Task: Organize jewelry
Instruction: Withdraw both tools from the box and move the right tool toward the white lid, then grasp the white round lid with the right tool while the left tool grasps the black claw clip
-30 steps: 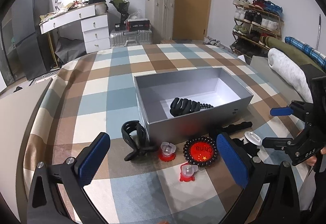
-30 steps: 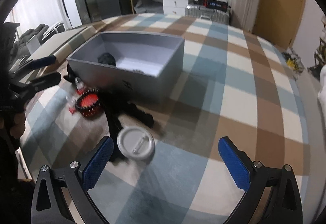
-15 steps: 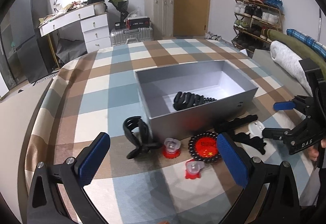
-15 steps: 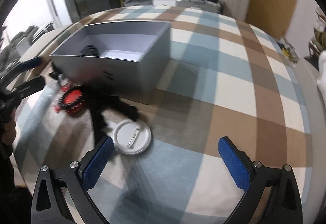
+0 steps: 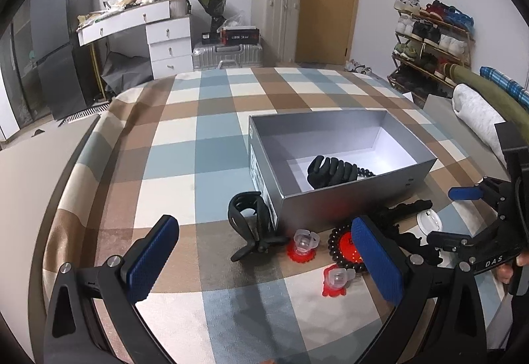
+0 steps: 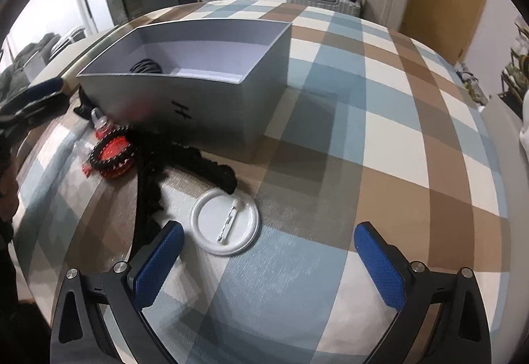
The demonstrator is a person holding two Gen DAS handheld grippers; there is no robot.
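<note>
A grey open box (image 5: 344, 198) (image 6: 211, 106) stands on the checked table and holds a black hair claw (image 5: 330, 170). In front of it lie a black hair clip (image 5: 251, 225), two clear-and-red ornaments (image 5: 302, 245) (image 5: 335, 279), a red badge ringed with dark beads (image 5: 344, 243) (image 6: 112, 154), a black fuzzy band (image 6: 185, 162) and a white round badge (image 6: 226, 221) face down. My left gripper (image 5: 264, 264) is open and empty above the near items. My right gripper (image 6: 267, 254) is open and empty just in front of the white badge; it also shows in the left wrist view (image 5: 459, 215).
The checked tablecloth (image 6: 380, 119) covers the whole table, with bare cloth right of the box. Behind are a white dresser (image 5: 152, 33), suitcases (image 5: 228, 53), a shoe rack (image 5: 426, 43) and a door.
Both cameras have shifted a little: the box and items sit further right in the left view. In the right view the white badge has come closer and nearer the middle. Both grippers stay open.
</note>
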